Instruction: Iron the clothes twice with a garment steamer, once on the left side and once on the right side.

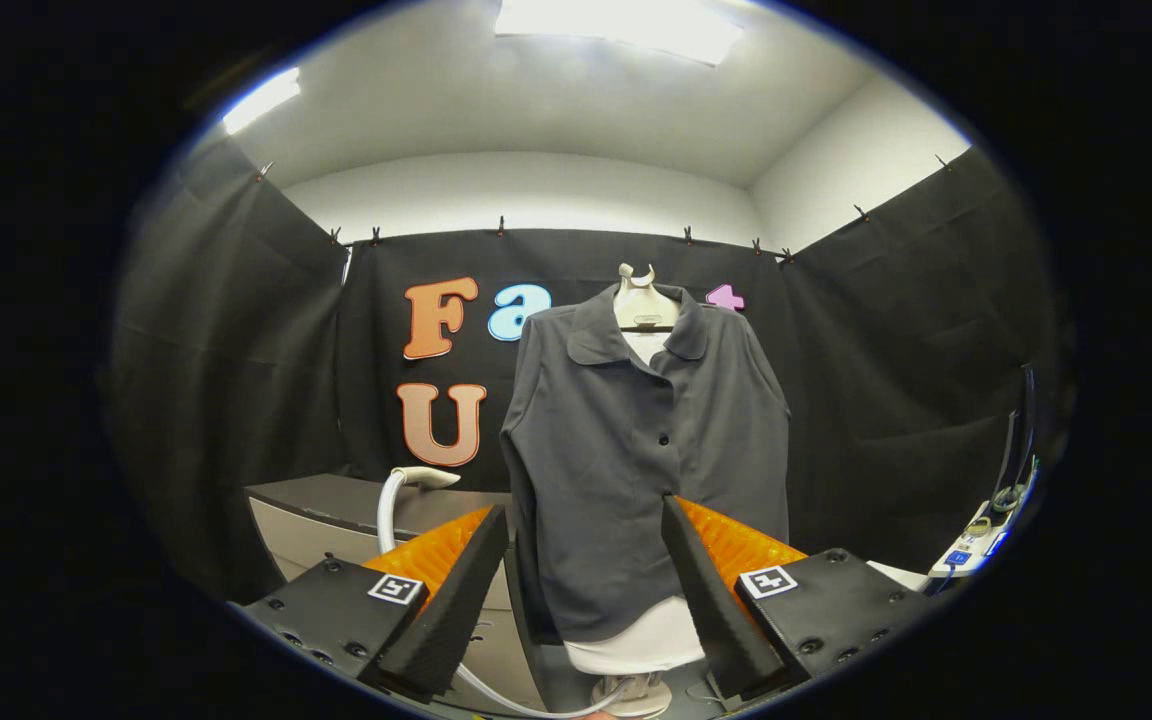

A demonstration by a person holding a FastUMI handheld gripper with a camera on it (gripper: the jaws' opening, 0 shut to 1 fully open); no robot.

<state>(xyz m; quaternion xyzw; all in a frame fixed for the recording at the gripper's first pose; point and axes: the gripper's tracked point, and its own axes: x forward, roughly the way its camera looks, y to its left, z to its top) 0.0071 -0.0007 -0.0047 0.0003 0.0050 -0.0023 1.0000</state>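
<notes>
Straight ahead, a dark grey shirt with collar and buttoned front hangs on a pale mannequin form, its hem above a white underlayer. Left of the shirt, the steamer head rests over the bench. The tool stands spread apart, holding nothing.

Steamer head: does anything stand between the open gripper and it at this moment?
Nothing visible blocks it. The gripper is open, fingers spread and holding nothing. The steamer head sits on its white hose just beyond the left finger, beside the dark shirt on the mannequin; only open air lies between.
</notes>
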